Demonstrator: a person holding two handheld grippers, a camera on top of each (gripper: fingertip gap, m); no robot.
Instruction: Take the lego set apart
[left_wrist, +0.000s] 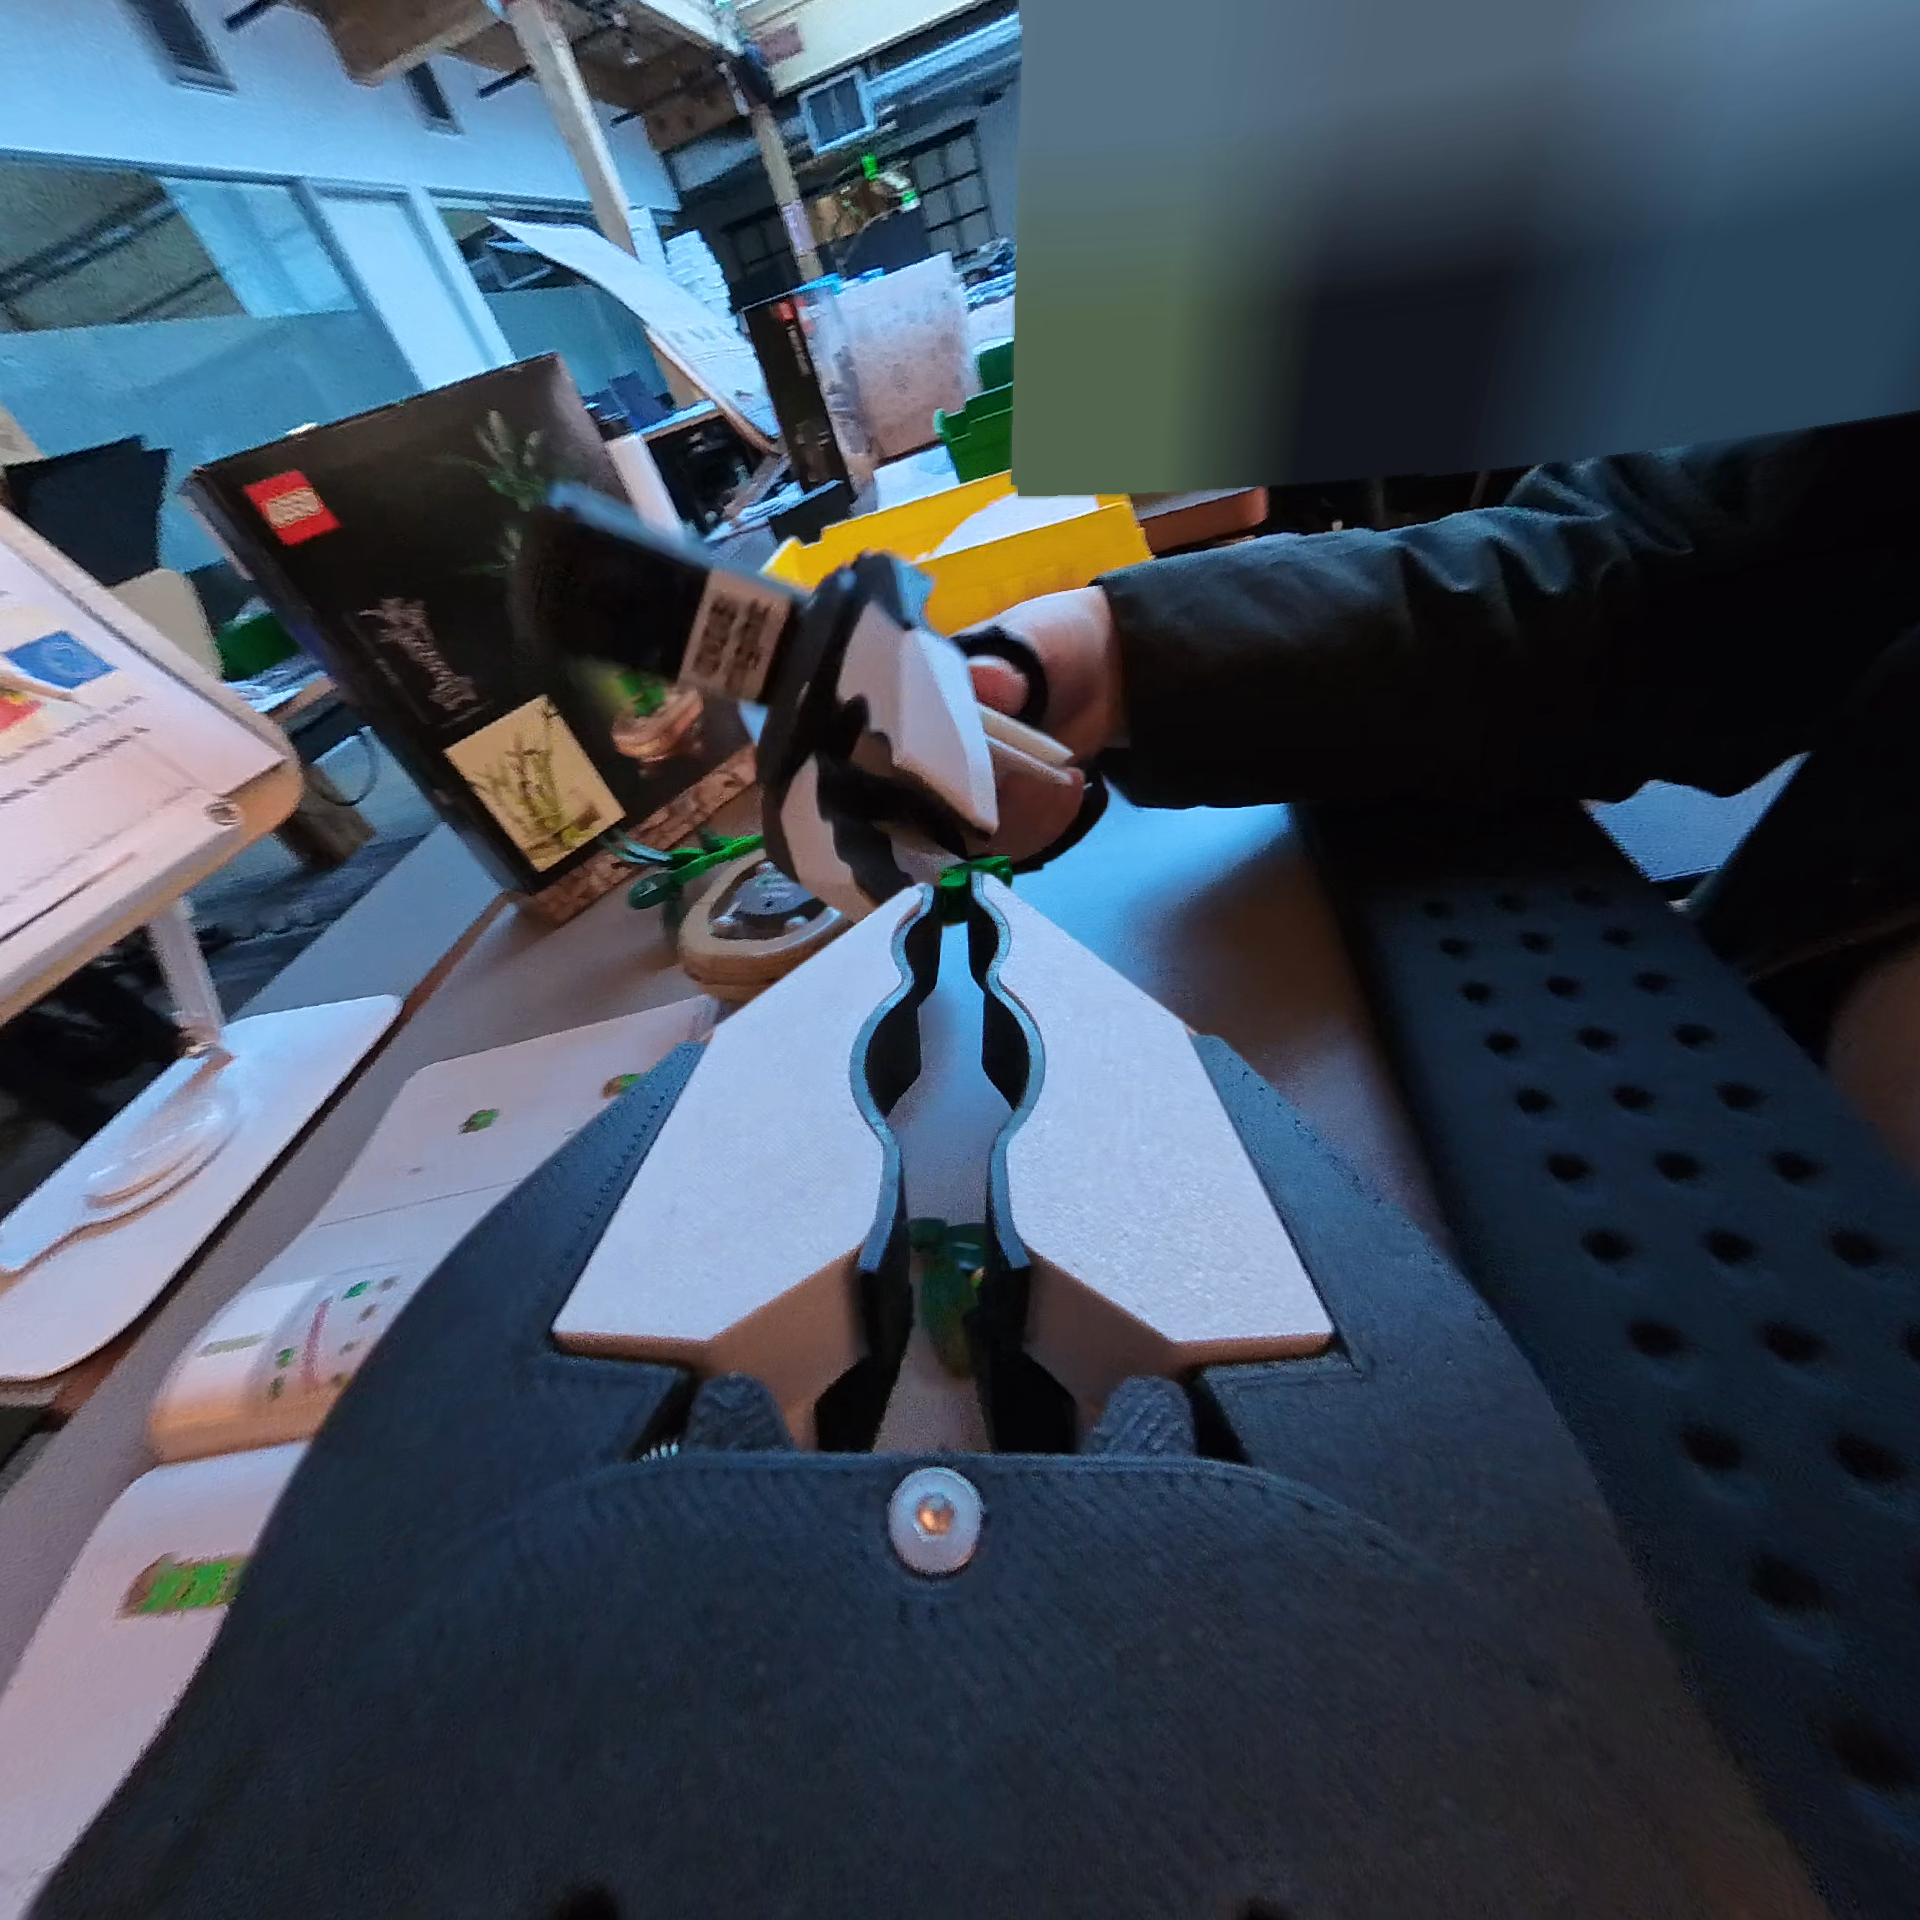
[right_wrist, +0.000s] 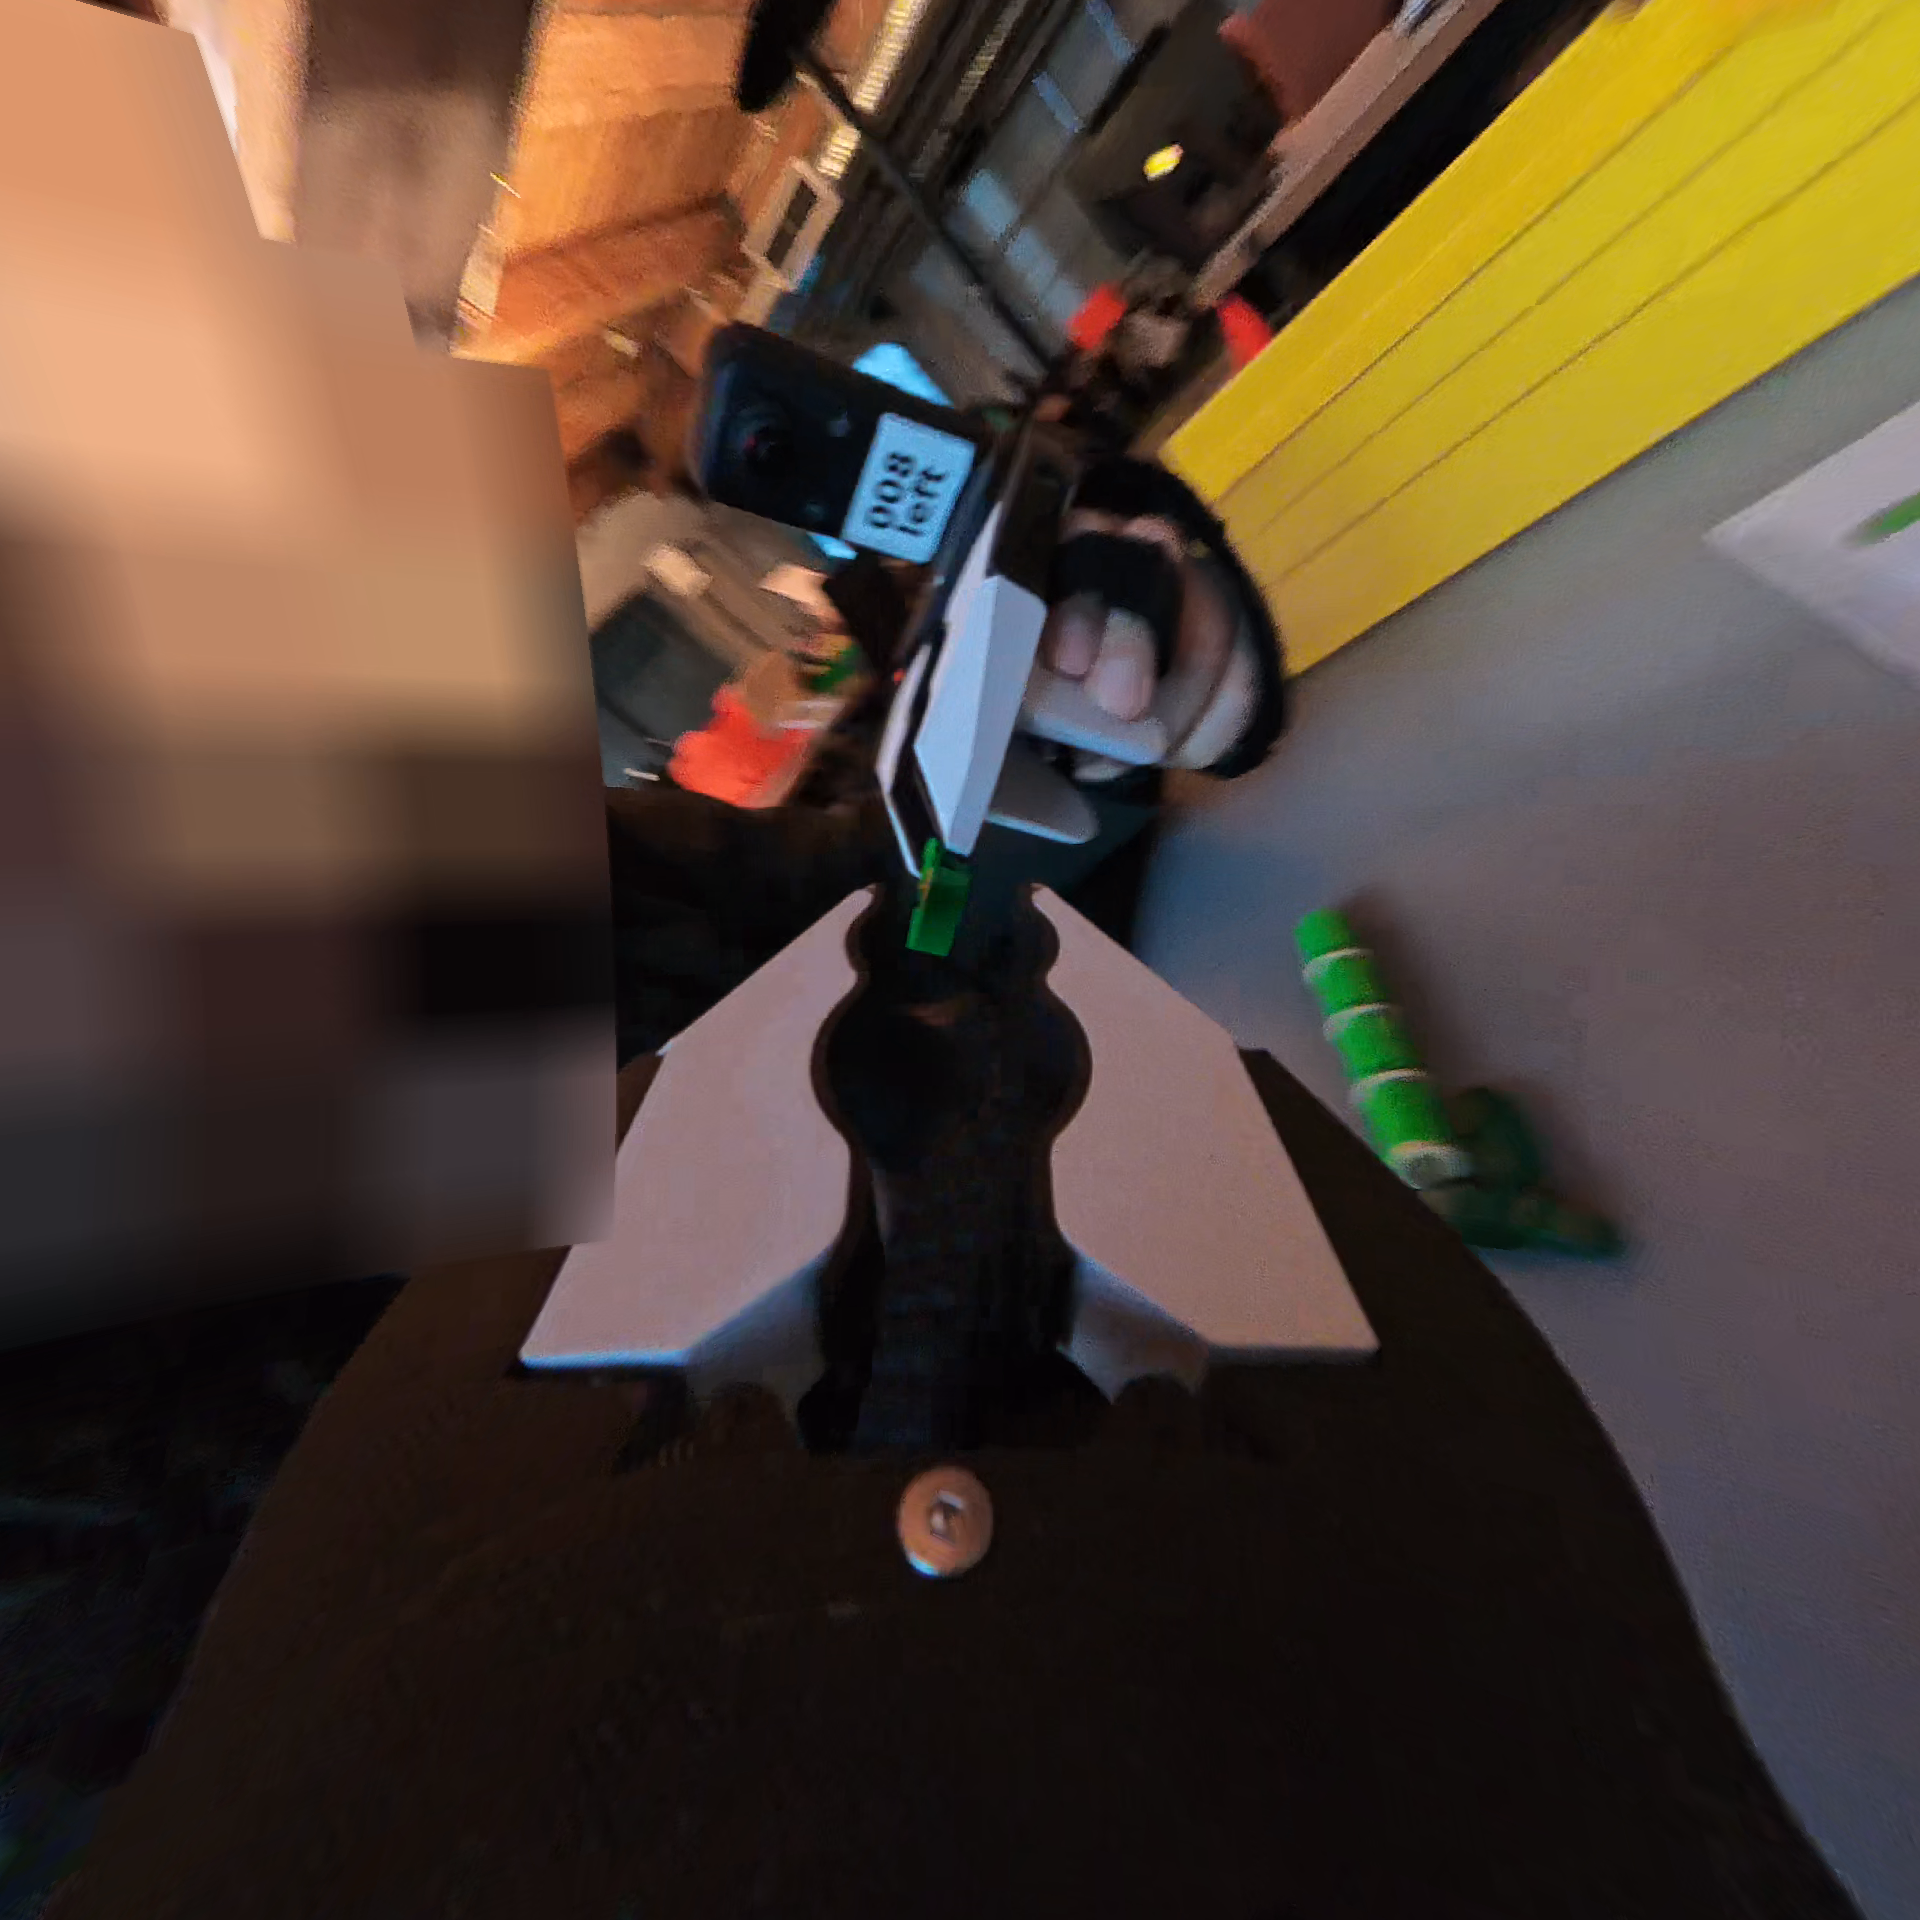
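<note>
my left gripper (left_wrist: 971, 899): clamped on green piece (left_wrist: 971, 883)
my right gripper (right_wrist: 951, 914): jaws apart around it
piece: light, stiff, slippery; pinch ends

Yellow bin (left_wrist: 997, 561), dark perforated mat (left_wrist: 1621, 1143), stand's white base (left_wrist: 177, 1132).

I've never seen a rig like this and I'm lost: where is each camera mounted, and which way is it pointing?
Left wrist view: on the left tool, facing along its fingers over the table toward the black box; the right tool, a hand and sleeve show.
Right wrist view: on the right tool, tilted, facing the left tool and yellow bin; fingers wrap its handle.
Shared: the small green piece between both tips.
</note>
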